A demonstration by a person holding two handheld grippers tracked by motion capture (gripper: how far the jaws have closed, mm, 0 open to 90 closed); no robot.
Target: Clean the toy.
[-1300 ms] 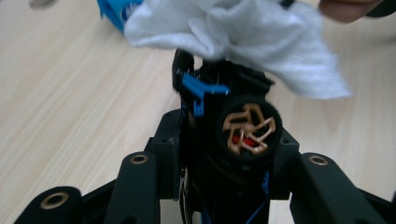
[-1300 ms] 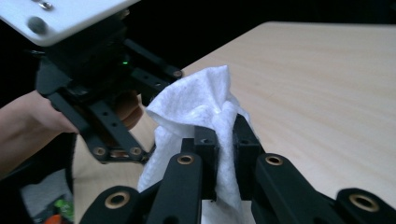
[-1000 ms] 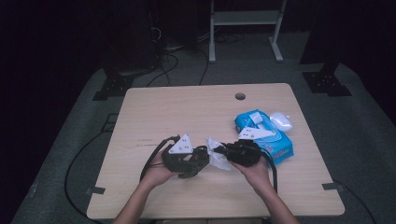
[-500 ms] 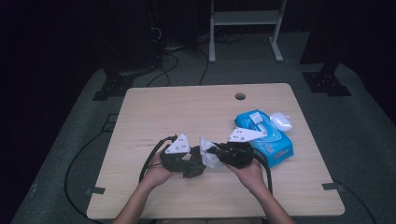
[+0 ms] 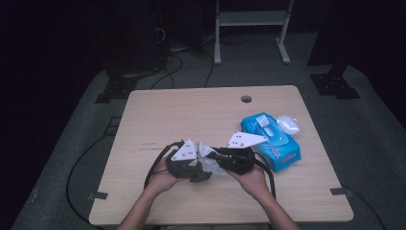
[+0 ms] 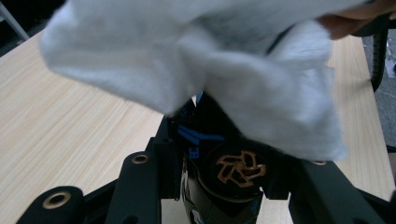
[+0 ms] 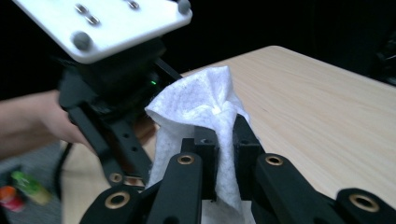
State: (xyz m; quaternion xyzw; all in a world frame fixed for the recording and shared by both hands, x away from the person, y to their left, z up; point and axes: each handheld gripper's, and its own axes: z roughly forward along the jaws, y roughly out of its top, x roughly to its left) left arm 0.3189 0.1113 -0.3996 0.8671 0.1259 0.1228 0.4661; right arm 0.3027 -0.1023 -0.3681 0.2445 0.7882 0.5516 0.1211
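Note:
My right gripper [image 7: 224, 137] is shut on a crumpled white wipe [image 7: 196, 100], pinched between its black jaws. The wipe [image 6: 210, 60] hangs over a black round object with a gold emblem and blue marks [image 6: 233, 170], which sits gripped between the jaws of my left gripper [image 6: 224, 175]. In the high view the left gripper [image 5: 194, 170] and right gripper [image 5: 215, 160] meet tip to tip near the table's front, with the wipe [image 5: 207, 155] between them. What the black object is I cannot tell.
A blue pack of wipes [image 5: 275, 143] lies right of the grippers, with a small white rounded thing [image 5: 288, 124] at its far end. The wooden table [image 5: 191, 115] has a cable hole [image 5: 246, 99] near its back edge. Cables trail off the front left.
The right gripper has moved left with the wipe, closing in on the left gripper. The left hand has stayed in place.

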